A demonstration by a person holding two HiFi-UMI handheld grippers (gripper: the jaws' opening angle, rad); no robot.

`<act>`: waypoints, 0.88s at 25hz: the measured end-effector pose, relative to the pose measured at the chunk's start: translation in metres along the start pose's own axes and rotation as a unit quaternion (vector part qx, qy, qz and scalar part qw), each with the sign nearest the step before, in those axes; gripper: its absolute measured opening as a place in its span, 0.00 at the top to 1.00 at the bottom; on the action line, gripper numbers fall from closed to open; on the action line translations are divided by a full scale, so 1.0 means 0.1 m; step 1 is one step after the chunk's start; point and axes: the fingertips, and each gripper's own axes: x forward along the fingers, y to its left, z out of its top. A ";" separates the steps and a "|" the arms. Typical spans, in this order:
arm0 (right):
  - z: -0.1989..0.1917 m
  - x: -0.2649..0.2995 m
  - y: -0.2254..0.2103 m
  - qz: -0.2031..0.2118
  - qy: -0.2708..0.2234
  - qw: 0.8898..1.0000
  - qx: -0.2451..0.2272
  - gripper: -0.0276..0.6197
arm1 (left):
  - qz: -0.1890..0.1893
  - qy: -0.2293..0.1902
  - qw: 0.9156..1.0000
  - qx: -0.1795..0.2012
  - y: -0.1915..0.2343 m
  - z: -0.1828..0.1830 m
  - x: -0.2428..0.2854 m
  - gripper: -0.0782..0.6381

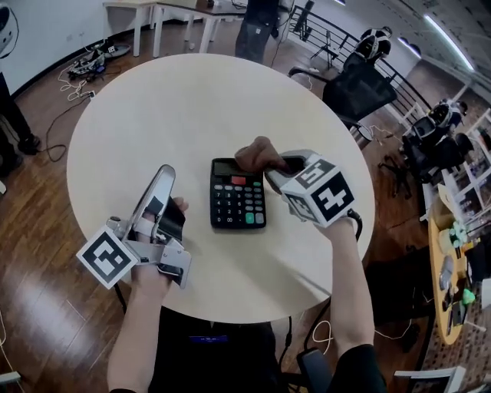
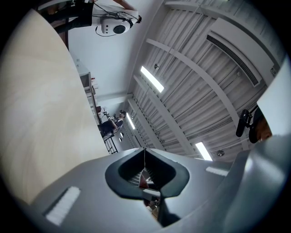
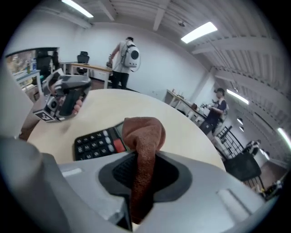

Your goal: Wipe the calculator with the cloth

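Observation:
A black calculator (image 1: 238,193) with a red key lies flat near the middle of the round table (image 1: 176,107). My right gripper (image 1: 276,170) is shut on a brown cloth (image 1: 257,156), whose bunched end hangs over the calculator's top right corner, by the display. In the right gripper view the cloth (image 3: 143,134) stands pinched between the jaws, with the calculator (image 3: 96,144) just beyond and to the left. My left gripper (image 1: 161,180) is left of the calculator, clear of it, shut on nothing and tilted upward. In the left gripper view its jaws (image 2: 145,157) meet against the ceiling.
The table's front edge (image 1: 253,315) is close to my body. A black office chair (image 1: 357,92) stands at the back right, and desks (image 1: 165,11) with a person (image 1: 257,27) stand behind. Cables (image 1: 73,80) lie on the wooden floor at left. A cluttered shelf (image 1: 453,261) is at right.

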 end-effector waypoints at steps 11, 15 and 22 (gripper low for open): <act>0.41 0.33 0.74 0.066 0.009 0.986 -0.152 0.86 | 0.005 -0.005 1.000 -0.002 -0.02 0.01 -0.03 0.90; 0.26 0.18 1.04 0.113 0.026 0.977 -0.181 0.86 | 0.011 -0.007 1.000 -0.004 0.00 0.03 -0.05 0.90; 0.10 -0.27 1.57 0.223 0.033 0.949 -0.221 0.86 | 0.007 -0.013 1.000 -0.016 -0.01 0.06 -0.06 0.90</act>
